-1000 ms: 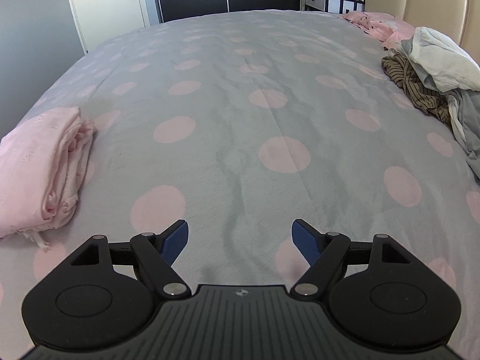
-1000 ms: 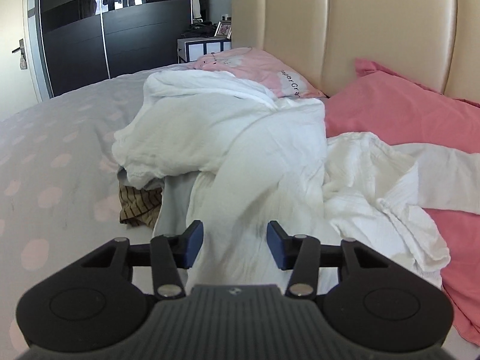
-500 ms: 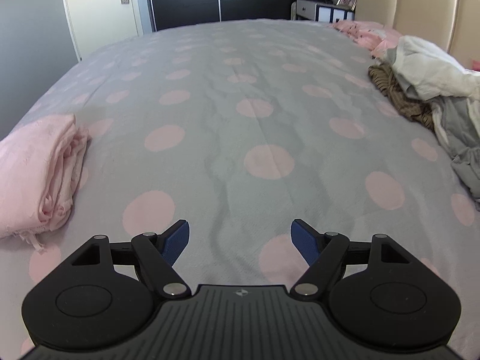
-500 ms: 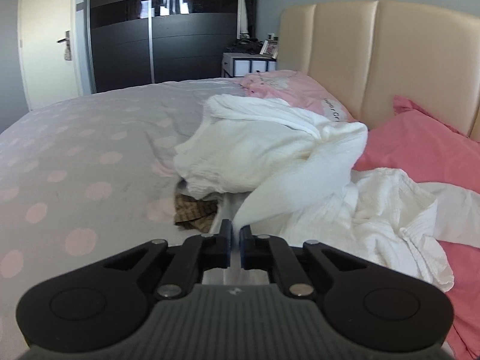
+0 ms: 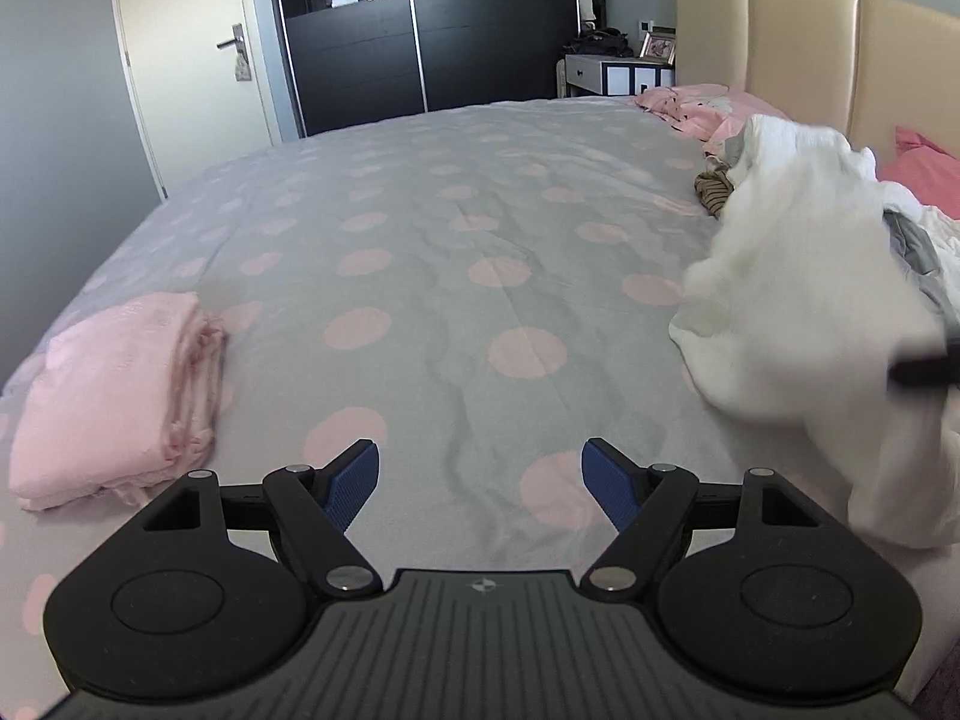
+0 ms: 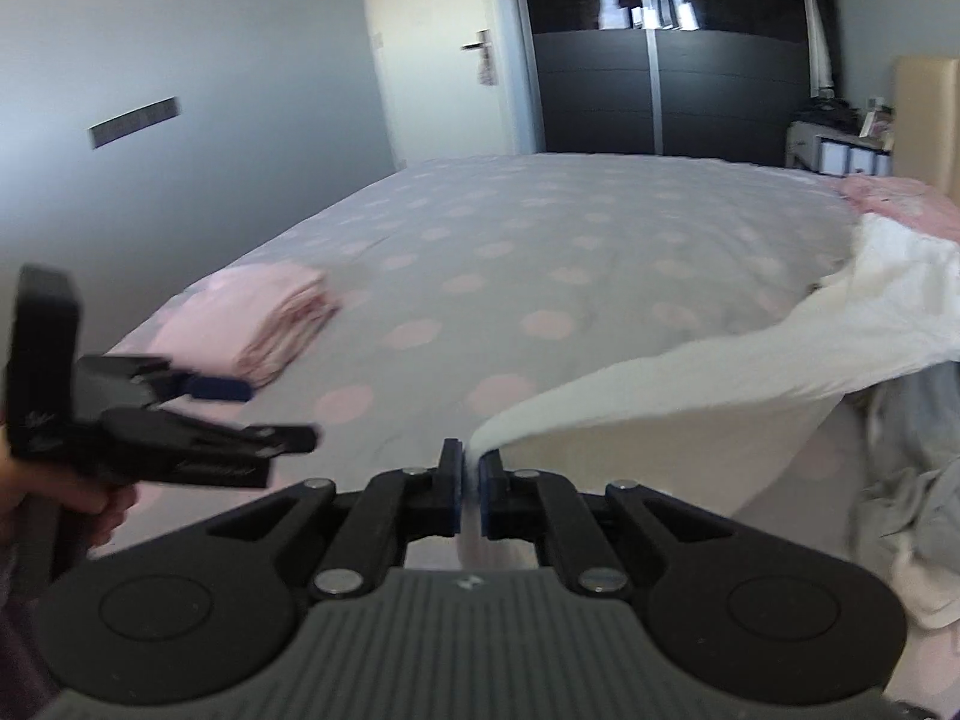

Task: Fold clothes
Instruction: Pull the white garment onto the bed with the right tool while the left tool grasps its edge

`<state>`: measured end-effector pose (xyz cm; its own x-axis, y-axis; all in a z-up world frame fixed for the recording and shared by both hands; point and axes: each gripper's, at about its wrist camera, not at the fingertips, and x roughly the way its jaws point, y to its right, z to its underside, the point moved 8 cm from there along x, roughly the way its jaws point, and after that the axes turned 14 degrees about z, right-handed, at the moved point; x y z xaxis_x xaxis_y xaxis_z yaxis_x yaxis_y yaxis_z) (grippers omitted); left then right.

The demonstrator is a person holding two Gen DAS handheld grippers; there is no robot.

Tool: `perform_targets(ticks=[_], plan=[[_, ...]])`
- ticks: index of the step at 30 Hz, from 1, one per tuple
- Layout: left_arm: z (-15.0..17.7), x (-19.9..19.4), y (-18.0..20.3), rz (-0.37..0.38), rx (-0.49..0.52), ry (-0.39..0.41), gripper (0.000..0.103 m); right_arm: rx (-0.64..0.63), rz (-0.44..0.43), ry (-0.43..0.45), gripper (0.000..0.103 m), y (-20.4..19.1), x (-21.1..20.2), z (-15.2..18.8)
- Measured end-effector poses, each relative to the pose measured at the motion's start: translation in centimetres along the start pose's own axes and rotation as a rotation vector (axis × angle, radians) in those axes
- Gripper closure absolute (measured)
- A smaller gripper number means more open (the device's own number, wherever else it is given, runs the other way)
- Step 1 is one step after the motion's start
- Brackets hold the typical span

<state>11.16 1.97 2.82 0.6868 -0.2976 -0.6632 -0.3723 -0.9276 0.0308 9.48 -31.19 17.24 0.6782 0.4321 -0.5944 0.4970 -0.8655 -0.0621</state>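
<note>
1. Right wrist view is showing the white garment point(image 6: 750, 354) pinched at one edge between the nearly closed fingers of the right gripper point(image 6: 471, 480); the cloth is stretching up and to the right, lifted off the bed point(image 6: 540, 252).
2. Left wrist view is showing the same white garment point(image 5: 804, 276) hanging blurred at the right side, above the grey bedspread with pink dots.
3. One left gripper point(image 5: 480, 480) is hovering over the bedspread with its blue-padded fingers spread wide and nothing between them; in the right wrist view it point(image 6: 240, 414) is appearing at the left, held by a hand point(image 6: 72, 504).
4. One folded pink cloth point(image 5: 120, 402) is lying on the bed near its left edge, well apart from the white garment.
5. One heap of unfolded clothes point(image 5: 918, 240) is sitting by the headboard point(image 5: 810, 42), with a brown striped piece point(image 5: 714, 192) and grey fabric showing in it.
6. Two pillows are lying at the headboard: a pale pink one point(image 5: 696, 108) and a darker pink one point(image 5: 924, 174).
7. One dark sliding wardrobe point(image 5: 426, 30) and one door point(image 5: 192, 48) are standing beyond the bed.
</note>
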Motion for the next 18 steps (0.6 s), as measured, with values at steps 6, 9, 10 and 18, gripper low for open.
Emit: perform_targets(ticks=[6,9,10,18], plan=[[1.5,-2.2,-1.9,-0.031,0.001,-0.001,0.029,-0.11,-0.257,-0.153,0.097,-10.0,-2.4,6.7],[2.6,-2.5,-2.2,-0.017,-0.006,-0.018,0.029,-0.167,-0.306,-0.203,0.097,-12.5,-3.7,9.1],[2.9,-2.5,-2.1,-0.009,-0.005,-0.025,0.029,-0.18,-0.288,-0.215,0.097,-12.4,-3.4,9.2],[3.2,-2.5,0.6,0.089,0.036,-0.048,0.029,-0.17,-0.134,-0.277,0.063,-7.2,-2.1,8.5]])
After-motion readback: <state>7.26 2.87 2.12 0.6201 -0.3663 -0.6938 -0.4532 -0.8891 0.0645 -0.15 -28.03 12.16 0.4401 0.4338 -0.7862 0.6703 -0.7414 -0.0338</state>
